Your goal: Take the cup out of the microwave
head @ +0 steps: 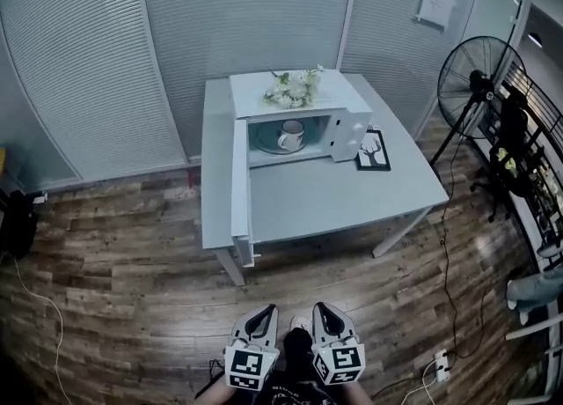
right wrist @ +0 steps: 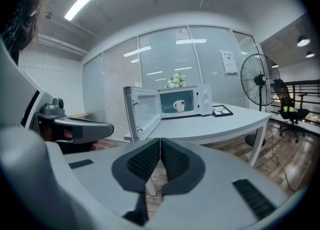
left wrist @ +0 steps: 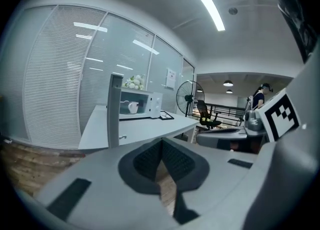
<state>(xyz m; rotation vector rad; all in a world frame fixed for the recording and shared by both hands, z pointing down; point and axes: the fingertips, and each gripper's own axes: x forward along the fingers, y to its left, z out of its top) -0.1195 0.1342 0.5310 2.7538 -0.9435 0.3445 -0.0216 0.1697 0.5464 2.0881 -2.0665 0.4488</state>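
1. Head view: the cup (head: 290, 135) stands inside the open microwave (head: 350, 133) on the worktop (head: 352, 192). It is straight ahead and well apart from the left claw (head: 264, 313) and the right claw (head: 322, 310), which are side by side and about equally far from it.
2. Left gripper view: this claw is clenched on nothing. The edge of the open door (left wrist: 115, 111) stands just left of the cup.
3. Right gripper view: this claw is also clenched and empty. The cup is ahead, slightly to the right, with nothing in the way, so I judge that the right hand has the easier approach.

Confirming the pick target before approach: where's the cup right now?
Head view, centre: the cup stands inside the open microwave on the table, right of the swung-out door and beneath the flowers on its top.
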